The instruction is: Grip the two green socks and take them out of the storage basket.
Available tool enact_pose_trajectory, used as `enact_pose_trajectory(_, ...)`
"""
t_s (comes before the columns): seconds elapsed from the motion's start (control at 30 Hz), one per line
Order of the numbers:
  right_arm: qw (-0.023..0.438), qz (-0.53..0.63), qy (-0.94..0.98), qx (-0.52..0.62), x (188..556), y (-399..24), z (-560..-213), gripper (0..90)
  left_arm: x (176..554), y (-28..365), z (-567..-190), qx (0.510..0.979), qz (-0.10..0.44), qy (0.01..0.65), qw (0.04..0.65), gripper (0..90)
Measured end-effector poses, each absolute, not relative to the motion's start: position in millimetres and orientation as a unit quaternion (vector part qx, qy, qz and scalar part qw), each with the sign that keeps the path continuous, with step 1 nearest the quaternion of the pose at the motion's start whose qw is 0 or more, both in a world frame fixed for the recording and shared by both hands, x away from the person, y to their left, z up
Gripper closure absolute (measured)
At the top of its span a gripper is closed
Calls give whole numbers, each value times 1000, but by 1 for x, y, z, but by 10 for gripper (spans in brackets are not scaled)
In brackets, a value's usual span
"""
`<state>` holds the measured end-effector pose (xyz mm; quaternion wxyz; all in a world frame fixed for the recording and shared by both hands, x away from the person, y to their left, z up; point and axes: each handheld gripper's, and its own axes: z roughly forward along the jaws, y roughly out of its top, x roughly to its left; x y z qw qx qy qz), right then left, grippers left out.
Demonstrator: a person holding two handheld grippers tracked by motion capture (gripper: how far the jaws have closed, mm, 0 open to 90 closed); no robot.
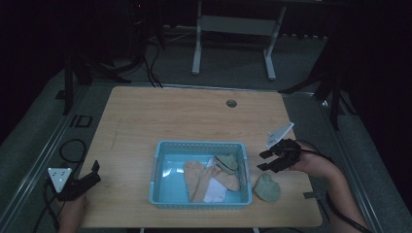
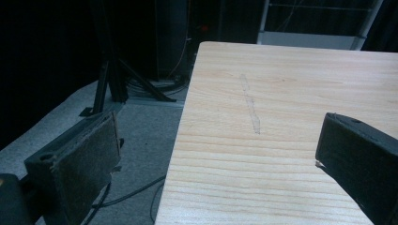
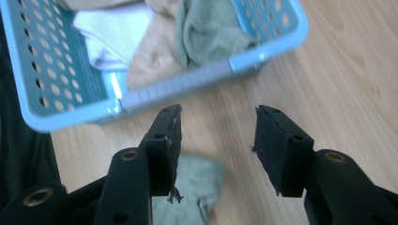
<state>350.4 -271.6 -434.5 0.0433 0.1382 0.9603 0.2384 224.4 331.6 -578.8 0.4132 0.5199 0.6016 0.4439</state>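
Note:
A light blue perforated basket [image 1: 160,167] stands on the wooden table's front middle. In it lie a tan cloth [image 1: 197,179], a white cloth [image 1: 214,194] and a grey-green cloth [image 1: 226,162]. A second grey-green cloth [image 1: 267,188] lies on the table just right of the basket. My right gripper [image 1: 266,160] hangs open beside the basket's right wall, above and behind that loose cloth [image 3: 197,187], nothing between its jaws. The basket [image 3: 70,112] is just ahead of it. My left gripper [image 1: 95,172] is open at the table's front left edge [image 2: 178,154], holding nothing.
The table [image 1: 194,116] has a round cable hole [image 1: 231,103] near its far edge. Cables [image 1: 73,150] lie on the grey floor at left. A white desk frame [image 1: 233,29] and black tripod legs [image 1: 330,87] stand beyond the table.

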Motion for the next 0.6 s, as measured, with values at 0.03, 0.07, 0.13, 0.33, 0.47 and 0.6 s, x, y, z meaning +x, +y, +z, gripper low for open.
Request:
enact_pose_trajectory(0.03, 43, 239, 960, 137, 351, -267, -433, 523, 224, 332, -579, 520, 444, 601, 413, 4)
enact_pose_trajectory(0.07, 42, 238, 961, 131, 352, -263, -432, 524, 224, 332, -579, 520, 444, 601, 413, 4)
enact_pose_trajectory(0.13, 41, 239, 962, 125, 353, -255, -430, 533, 224, 332, -579, 520, 443, 602, 414, 4)
enact_pose_trajectory(0.33, 36, 249, 963, 99, 357, -230, -425, 540, 224, 332, -579, 520, 443, 601, 414, 4)
enact_pose_trajectory(0.47, 30, 250, 964, 85, 362, -211, -428, 543, 224, 332, -579, 520, 443, 601, 414, 4)
enact_pose_trajectory(0.6, 19, 246, 966, 76, 366, -192, -437, 544, 224, 332, -579, 520, 442, 601, 415, 4)
